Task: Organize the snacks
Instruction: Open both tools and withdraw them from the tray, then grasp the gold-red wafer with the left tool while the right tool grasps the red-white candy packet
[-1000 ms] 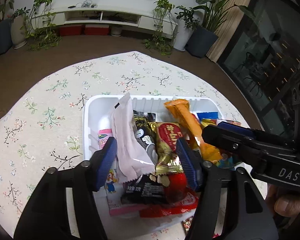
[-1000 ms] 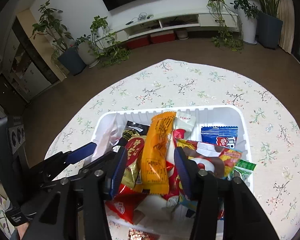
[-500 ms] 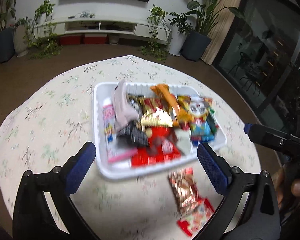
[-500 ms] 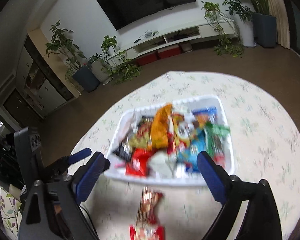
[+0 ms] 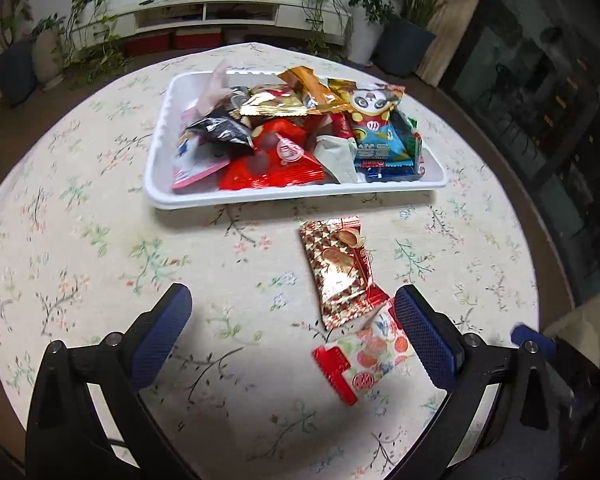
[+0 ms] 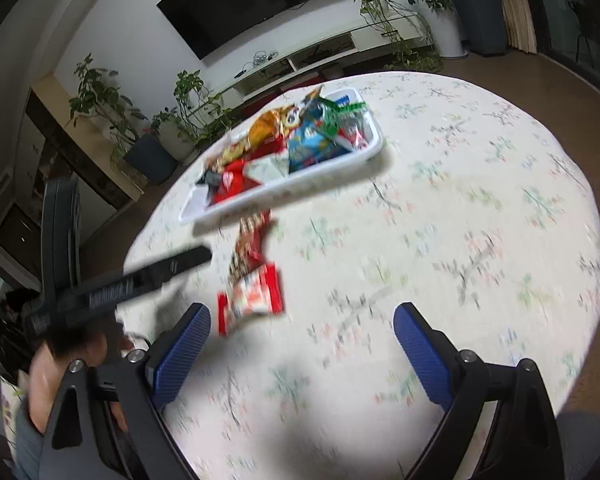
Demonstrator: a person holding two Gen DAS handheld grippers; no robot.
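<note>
The left wrist view is sharp: the white tray (image 5: 156, 184) heaped with snack packets, and just in front of it two loose ones on the worktop (image 5: 80, 240), a gold-and-red packet (image 5: 338, 270) overlapping a red-and-white packet (image 5: 366, 354). The right wrist view is motion-blurred, yet it alone shows a wall-mounted television (image 6: 252, 0) behind the tray (image 6: 284, 192), and a hand (image 6: 60, 376) holding the other tool.

The left gripper (image 5: 292, 332) stands wide apart, nothing between its blue pads, having just been opening; the red-and-white packet lies just inside its right finger. The right gripper (image 6: 302, 348) has likewise just spread and is empty, with the same packet (image 6: 252, 296) beyond its left finger.

A floral cloth covers the round worktop. Behind the tray stand a white low cabinet (image 5: 204, 12) and potted plants (image 5: 404, 36). Packet lettering is too small to read.
</note>
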